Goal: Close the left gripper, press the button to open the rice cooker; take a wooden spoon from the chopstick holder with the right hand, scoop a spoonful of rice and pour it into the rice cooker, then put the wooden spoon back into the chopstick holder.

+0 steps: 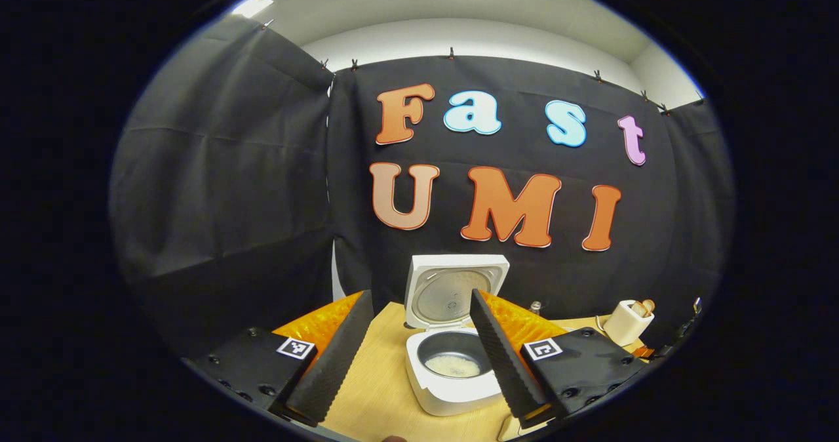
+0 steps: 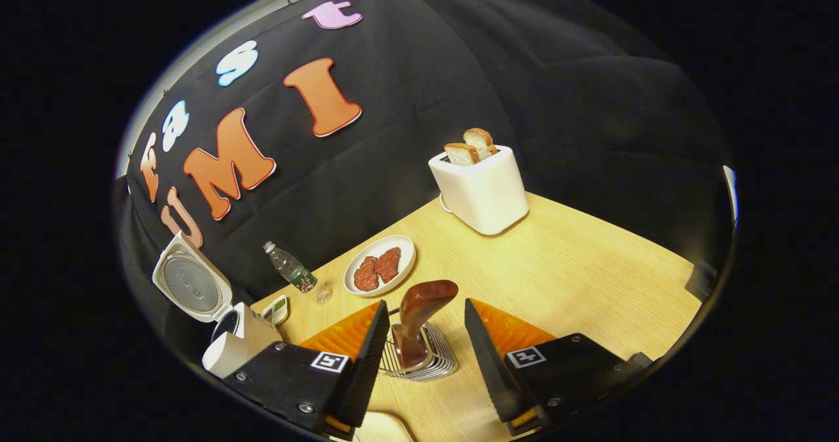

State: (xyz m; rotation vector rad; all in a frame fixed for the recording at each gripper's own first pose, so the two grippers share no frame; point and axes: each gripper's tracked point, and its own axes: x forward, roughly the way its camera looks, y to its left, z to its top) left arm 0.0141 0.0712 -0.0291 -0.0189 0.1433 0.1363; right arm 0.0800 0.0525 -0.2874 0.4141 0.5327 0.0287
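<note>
So your white rice cooker (image 1: 452, 363) is sitting on the pale wooden table (image 1: 387, 389) with its lid flipped all the way up, and you can see a small patch of white rice at the bottom of the dark inner pot. Your left gripper (image 1: 419, 353) has its two black ribbed fingers spread wide apart with nothing between them, and the cooker sits right in that gap, a bit further off. Over in the right gripper view, your right gripper (image 2: 426, 347) is spread wide too, fingers on either side of the silver wire chopstick holder (image 2: 419, 360) but not touching it. The reddish-brown wooden spoon (image 2: 419, 314) is standing in that holder, bowl end up and leaning a little to the right. Further back there's a white plate with two red patties (image 2: 380, 265), a small clear plastic bottle (image 2: 288, 268), and a white toaster with two bread slices poking out (image 2: 480, 186).
</note>
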